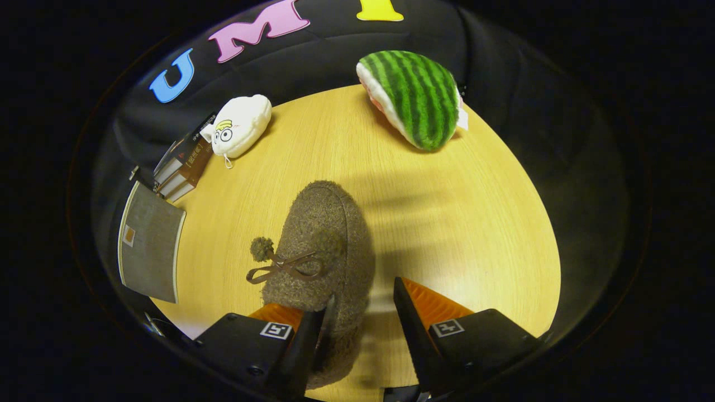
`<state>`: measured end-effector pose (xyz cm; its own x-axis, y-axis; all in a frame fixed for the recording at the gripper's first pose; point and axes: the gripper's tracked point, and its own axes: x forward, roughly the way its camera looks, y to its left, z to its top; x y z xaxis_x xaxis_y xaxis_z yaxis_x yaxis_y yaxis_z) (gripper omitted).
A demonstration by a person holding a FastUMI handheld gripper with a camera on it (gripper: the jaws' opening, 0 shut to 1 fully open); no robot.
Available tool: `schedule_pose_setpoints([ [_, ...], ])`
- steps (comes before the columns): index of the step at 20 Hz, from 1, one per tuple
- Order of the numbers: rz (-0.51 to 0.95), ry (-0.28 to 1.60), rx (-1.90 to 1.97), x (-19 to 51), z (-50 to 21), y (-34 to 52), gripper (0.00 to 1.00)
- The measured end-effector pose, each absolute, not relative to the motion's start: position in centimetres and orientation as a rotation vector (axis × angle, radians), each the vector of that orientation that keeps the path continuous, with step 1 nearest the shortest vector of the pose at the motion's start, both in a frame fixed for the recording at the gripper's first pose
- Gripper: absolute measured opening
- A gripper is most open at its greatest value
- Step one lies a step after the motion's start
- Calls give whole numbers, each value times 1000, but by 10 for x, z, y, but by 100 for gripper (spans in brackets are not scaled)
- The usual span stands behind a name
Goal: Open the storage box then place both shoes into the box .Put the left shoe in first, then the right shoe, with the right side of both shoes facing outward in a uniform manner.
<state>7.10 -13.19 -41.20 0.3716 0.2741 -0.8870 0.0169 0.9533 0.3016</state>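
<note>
A fuzzy brown slipper (327, 245) with a bow and pom-poms lies on the tabletop (447, 223), its near end between the spread fingers of the gripper (363, 312), which grips nothing. Bare wood stretches right; a grey box (149, 243) sits at the left edge.

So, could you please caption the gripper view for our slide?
Open gripper straddling a fuzzy brown slipper on the wooden table.
</note>
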Motion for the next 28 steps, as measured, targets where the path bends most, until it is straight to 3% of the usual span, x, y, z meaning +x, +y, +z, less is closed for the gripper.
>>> schedule_pose_setpoints([
  [4, 182, 1204, 293, 73, -413, -127, 44],
  [10, 166, 1201, 331, 76, -410, -138, 21],
  [11, 188, 1195, 307, 74, -411, -137, 7],
  [18, 203, 1187, 306, 74, -394, -121, 5],
  [28, 174, 1165, 348, 60, -310, -73, 5],
])
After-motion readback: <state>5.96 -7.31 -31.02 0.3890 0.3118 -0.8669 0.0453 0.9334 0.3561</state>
